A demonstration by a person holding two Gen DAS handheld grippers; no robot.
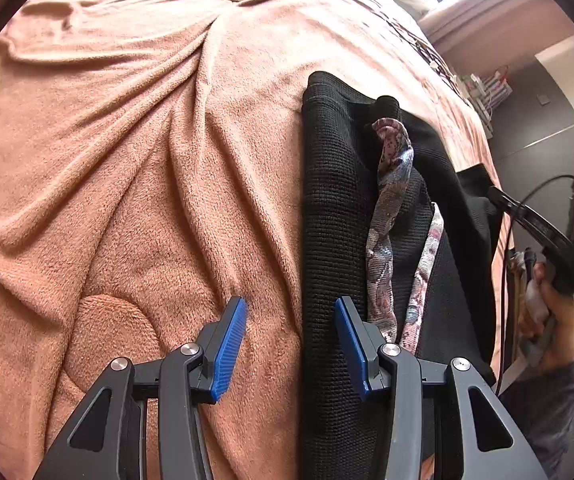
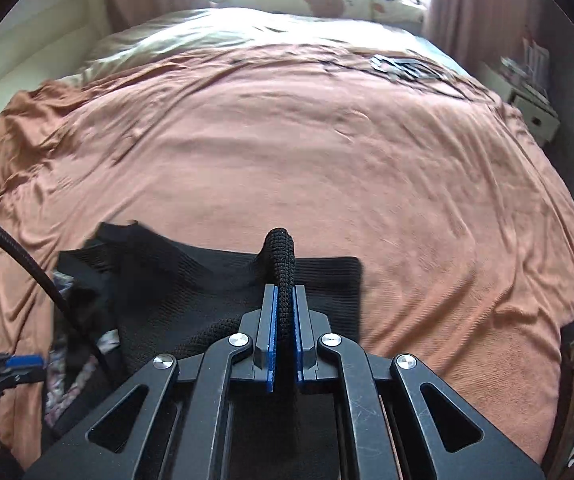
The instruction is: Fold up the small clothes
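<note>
The black knit garment (image 2: 215, 280), with a floral patterned cloth (image 1: 391, 216) lying on it, rests on the bed (image 2: 327, 152) near its front edge. The right tongs (image 2: 285, 312) are clenched on a raised fold of the knit; the left tongs (image 1: 291, 344) stand released over its edge. Judged soft, light and limp, it is best taken at edges or corners.

black ribbed knit garment (image 1: 335, 208) | partly folded, long left edge straight, lying flat on rumpled peach blanket near bed's front edge | floral-print fabric strips (image 1: 391, 208) twisted, lying along its top | one black edge bunched into a raised ridge (image 2: 283, 264), lifted off the rest
</note>
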